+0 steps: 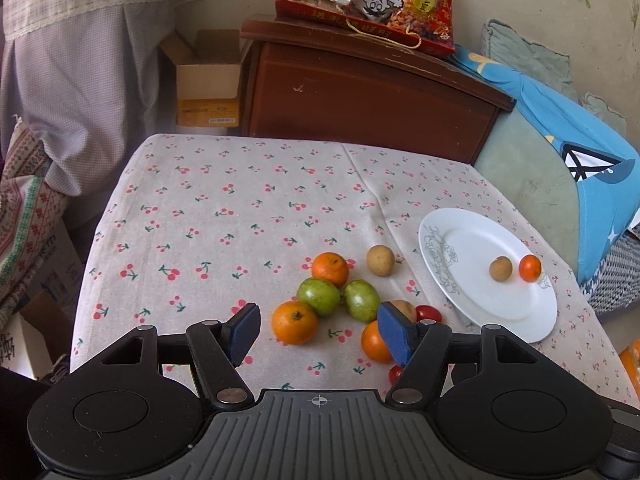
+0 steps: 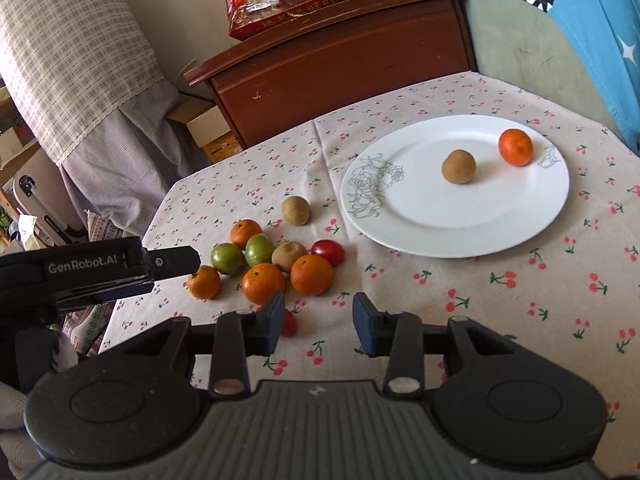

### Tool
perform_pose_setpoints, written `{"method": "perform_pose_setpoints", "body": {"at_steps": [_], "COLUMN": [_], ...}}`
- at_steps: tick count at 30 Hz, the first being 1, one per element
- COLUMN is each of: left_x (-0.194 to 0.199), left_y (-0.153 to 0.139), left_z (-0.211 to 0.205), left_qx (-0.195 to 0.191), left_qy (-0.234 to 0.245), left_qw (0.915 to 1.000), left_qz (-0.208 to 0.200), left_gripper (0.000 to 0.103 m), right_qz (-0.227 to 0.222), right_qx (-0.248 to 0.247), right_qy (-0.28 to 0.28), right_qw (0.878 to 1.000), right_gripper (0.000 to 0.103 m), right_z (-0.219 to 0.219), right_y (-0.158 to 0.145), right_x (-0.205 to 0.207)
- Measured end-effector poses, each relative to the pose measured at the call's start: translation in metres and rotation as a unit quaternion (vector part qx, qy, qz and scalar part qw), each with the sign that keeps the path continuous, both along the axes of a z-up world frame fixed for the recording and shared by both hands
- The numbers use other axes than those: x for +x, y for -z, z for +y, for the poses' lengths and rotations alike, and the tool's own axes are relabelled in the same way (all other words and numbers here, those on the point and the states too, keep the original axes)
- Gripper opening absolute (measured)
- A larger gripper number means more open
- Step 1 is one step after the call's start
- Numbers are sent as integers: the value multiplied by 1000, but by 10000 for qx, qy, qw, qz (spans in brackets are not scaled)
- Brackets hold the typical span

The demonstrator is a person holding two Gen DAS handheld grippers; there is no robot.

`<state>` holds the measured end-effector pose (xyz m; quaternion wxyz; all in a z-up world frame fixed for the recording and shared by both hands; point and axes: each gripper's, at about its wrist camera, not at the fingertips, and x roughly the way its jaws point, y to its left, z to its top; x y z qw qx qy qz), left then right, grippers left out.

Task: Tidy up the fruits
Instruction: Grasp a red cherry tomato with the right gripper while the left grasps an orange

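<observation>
A white plate (image 1: pixel 480 312) (image 2: pixel 440 216) lies on the right of the cherry-print tablecloth and holds a small orange (image 1: pixel 530 267) (image 2: pixel 515 147) and a brown round fruit (image 1: pixel 501 268) (image 2: pixel 459 166). Left of the plate is a loose cluster of several oranges (image 2: pixel 311 274), two green fruits (image 1: pixel 319 297) (image 2: pixel 228 259), two brown fruits (image 2: pixel 295 210) and two red tomatoes (image 2: pixel 328 251). My left gripper (image 1: pixel 320 334) is open just before the cluster, with one orange (image 1: pixel 295 322) ahead of its gap. My right gripper (image 2: pixel 319 325) is open and empty, near the cluster's front.
A dark wooden cabinet (image 1: pixel 360 96) carrying a red snack bag (image 1: pixel 368 0) stands behind the table. A cardboard box (image 1: pixel 208 80) sits left of it. A green chair with blue cloth (image 1: pixel 580 152) borders the right. The left gripper's body (image 2: pixel 100 272) juts in from the left.
</observation>
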<state>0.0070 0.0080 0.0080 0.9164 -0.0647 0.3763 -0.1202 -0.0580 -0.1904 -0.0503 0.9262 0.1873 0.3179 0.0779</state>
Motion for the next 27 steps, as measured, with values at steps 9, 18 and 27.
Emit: {"method": "perform_pose_setpoints", "body": {"at_steps": [9, 18, 27], "left_x": [3, 3, 8], "left_y": [11, 16, 27], "left_z": [15, 12, 8], "left_qx": [-38, 11, 355], "left_qy": [-180, -111, -144], "left_qw": [9997, 9998, 9993], "left_qz": [153, 164, 16], "left_gripper": [65, 65, 64], "right_qz": [-41, -146, -131], "right_qx": [-336, -594, -685], "right_qy": [-431, -497, -433], "right_qw": [9985, 9969, 9966], "right_gripper": [39, 33, 20], "right_z": [26, 36, 34], "right_y": [7, 10, 9], "right_x": [6, 12, 10]}}
